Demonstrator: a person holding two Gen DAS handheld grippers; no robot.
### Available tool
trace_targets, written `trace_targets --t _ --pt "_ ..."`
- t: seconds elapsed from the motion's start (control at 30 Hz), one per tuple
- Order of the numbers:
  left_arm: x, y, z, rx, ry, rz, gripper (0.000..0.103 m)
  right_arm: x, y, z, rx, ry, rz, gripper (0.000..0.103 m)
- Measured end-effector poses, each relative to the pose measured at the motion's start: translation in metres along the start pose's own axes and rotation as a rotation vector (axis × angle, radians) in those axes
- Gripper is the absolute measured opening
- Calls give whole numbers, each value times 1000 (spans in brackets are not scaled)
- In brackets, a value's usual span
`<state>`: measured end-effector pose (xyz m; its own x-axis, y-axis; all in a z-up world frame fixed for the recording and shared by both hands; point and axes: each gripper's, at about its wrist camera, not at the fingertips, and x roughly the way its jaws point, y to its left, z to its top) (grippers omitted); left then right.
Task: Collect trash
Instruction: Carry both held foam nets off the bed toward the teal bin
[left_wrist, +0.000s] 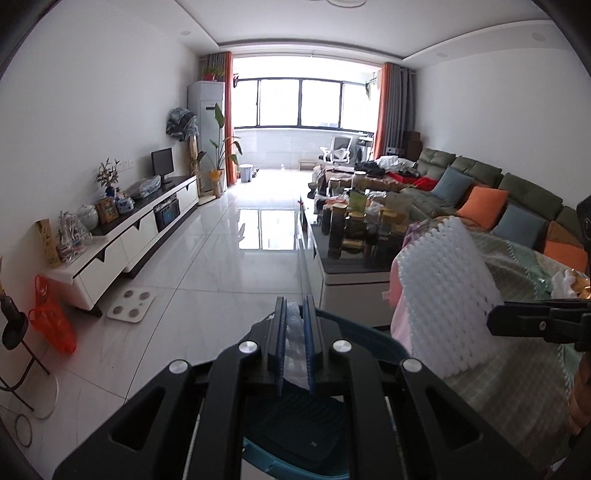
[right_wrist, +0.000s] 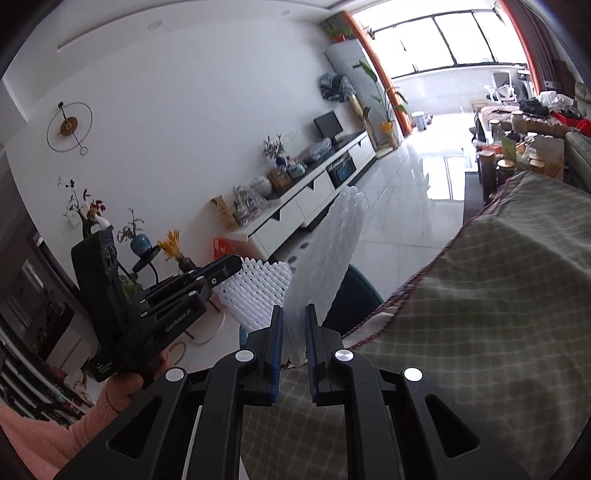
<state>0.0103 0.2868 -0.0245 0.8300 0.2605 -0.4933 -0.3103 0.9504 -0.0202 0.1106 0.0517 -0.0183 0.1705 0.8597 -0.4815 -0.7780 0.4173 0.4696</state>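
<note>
My left gripper (left_wrist: 294, 314) is shut on a piece of white foam fruit netting (left_wrist: 295, 332), held above a dark teal trash bin (left_wrist: 291, 443). In the right wrist view the left gripper (right_wrist: 236, 266) holds that netting (right_wrist: 258, 295) over the bin (right_wrist: 354, 295). My right gripper (right_wrist: 294, 314) is shut on a second, longer white foam net sleeve (right_wrist: 328, 254) that stands upright above the cloth-covered table edge. The same sleeve (left_wrist: 443, 291) shows at the right of the left wrist view, with the right gripper (left_wrist: 495, 321) clamped on it.
A table with a checked green cloth (right_wrist: 480, 314) fills the right side. A coffee table (left_wrist: 354, 258) crowded with jars stands ahead, a green sofa (left_wrist: 480, 184) beyond it. A white TV cabinet (left_wrist: 129, 229), a scale (left_wrist: 131, 301) and an orange bag (left_wrist: 51, 321) are on the left.
</note>
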Motion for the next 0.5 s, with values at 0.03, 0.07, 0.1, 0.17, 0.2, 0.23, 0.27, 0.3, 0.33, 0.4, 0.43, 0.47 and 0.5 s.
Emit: trace_targets --t 0.03,0.07,0.1,0.17,0.2,0.23,0.27,0.3,0.33,0.4,0.43,0.47,0.5 --pt "2 1 -2 -1 7 2 10 5 0 1 -1 11 -2 12" --pt "3 0 -2 -2 13 5 10 10 1 0 -3 27 -2 12" --pt "5 1 -4 -4 19 6 10 17 2 1 -6 38 -4 12" --pt "11 3 -9 -9 35 9 11 28 4 1 -9 64 -9 12" --pt "12 2 -11 -9 40 10 11 32 3 4 -9 74 -12 12" --pt "15 4 -13 -13 50 9 11 35 4 4 -8 83 -16 12" --pt "19 6 -16 -18 59 5 11 39 4 5 -5 93 -17 12" --pt "21 6 -17 -21 67 1 11 42 3 5 -3 103 -18 12" --pt "23 7 -19 -23 74 -4 11 46 3 5 -1 116 -21 12" --pt "28 9 -23 -25 90 -6 11 52 2 5 3 139 -25 13" --pt "30 10 -24 -25 94 -8 11 57 2 7 6 146 -26 14" --pt "32 11 -25 -27 101 -11 11 61 2 7 9 157 -29 14" --pt "34 11 -26 -31 107 -16 11 65 1 7 10 162 -32 14"
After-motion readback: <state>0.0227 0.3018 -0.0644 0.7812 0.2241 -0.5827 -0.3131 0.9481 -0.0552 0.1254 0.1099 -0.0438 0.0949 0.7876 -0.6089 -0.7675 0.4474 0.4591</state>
